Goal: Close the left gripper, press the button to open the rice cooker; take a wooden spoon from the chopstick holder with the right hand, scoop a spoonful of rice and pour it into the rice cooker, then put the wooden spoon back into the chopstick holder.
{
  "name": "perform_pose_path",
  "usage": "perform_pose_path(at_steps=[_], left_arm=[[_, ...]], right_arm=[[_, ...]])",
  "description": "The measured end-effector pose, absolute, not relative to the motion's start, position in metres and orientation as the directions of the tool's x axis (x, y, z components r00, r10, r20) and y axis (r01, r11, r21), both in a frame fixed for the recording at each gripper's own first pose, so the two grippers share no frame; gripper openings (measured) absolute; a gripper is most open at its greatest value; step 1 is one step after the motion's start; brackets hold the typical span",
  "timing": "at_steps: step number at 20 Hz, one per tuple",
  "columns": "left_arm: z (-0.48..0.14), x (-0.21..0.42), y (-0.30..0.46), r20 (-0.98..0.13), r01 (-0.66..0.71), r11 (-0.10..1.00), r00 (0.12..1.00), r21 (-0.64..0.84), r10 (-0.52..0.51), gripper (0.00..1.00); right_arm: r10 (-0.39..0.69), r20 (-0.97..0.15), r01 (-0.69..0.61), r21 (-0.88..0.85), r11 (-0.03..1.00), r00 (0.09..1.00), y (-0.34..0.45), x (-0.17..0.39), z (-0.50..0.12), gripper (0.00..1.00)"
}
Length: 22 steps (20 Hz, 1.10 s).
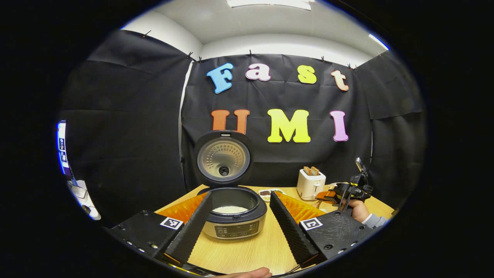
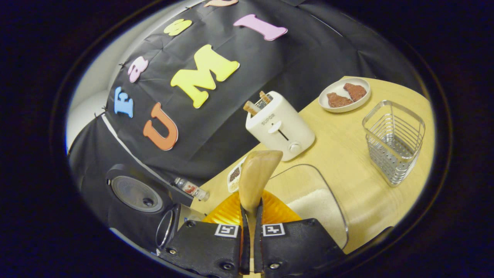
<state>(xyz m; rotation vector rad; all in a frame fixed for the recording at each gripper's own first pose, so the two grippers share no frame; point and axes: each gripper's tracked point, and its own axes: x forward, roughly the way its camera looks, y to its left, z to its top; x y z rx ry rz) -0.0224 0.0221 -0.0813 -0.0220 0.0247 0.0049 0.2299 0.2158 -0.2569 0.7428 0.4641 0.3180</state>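
Note:
The rice cooker (image 1: 233, 226) stands open on the table, lid (image 1: 224, 158) upright, white rice in its pot. My left gripper (image 1: 241, 195) is open, its fingers spread either side of the cooker and apart from it. My right gripper (image 2: 251, 206) is shut on the handle of the wooden spoon (image 2: 257, 170), whose bowl points up and away beside a glass bowl of rice (image 2: 312, 202). Whether the spoon carries rice I cannot tell. The wire chopstick holder (image 2: 393, 141) stands to the right, with nothing in it. The right gripper (image 1: 349, 191) and its hand are at the right in the left gripper view.
A white toaster (image 2: 279, 125) with toast stands at the back, also seen as the toaster (image 1: 310, 183). A plate (image 2: 361, 101) with brown pieces sits behind the holder. A small dish (image 1: 270, 193) and a spice bottle (image 2: 191, 189) lie near the cooker lid (image 2: 135, 193).

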Motion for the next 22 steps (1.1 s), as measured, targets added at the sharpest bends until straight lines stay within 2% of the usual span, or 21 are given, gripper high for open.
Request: perform_pose_path(at_steps=[3,9,11,18,22], left_arm=[[-0.078,-0.025,0.020,-0.019,-0.002,1.000,1.000,-0.017,0.002,0.95],[-0.080,-0.028,0.015,-0.031,0.010,1.000,0.999,-0.017,-0.010,0.95],[-0.079,-0.030,0.016,-0.034,0.011,1.000,0.999,-0.019,-0.012,0.95],[-0.077,-0.033,0.020,-0.029,0.004,1.000,1.000,-0.015,-0.004,0.95],[-0.076,-0.038,0.023,-0.023,0.005,1.000,1.000,-0.007,-0.005,0.95]], right_arm=[[0.429,-0.255,-0.073,0.786,0.614,0.866,0.192,0.226,-0.241,0.10],[0.423,-0.194,-0.059,0.855,0.515,0.885,0.165,0.220,-0.217,0.09],[0.447,-0.172,-0.040,0.903,0.427,0.878,0.165,0.217,-0.209,0.09],[0.539,-0.088,0.104,0.995,0.001,0.838,0.162,0.203,-0.195,0.09],[0.552,-0.058,0.100,0.994,-0.046,0.832,0.169,0.189,-0.173,0.09]])
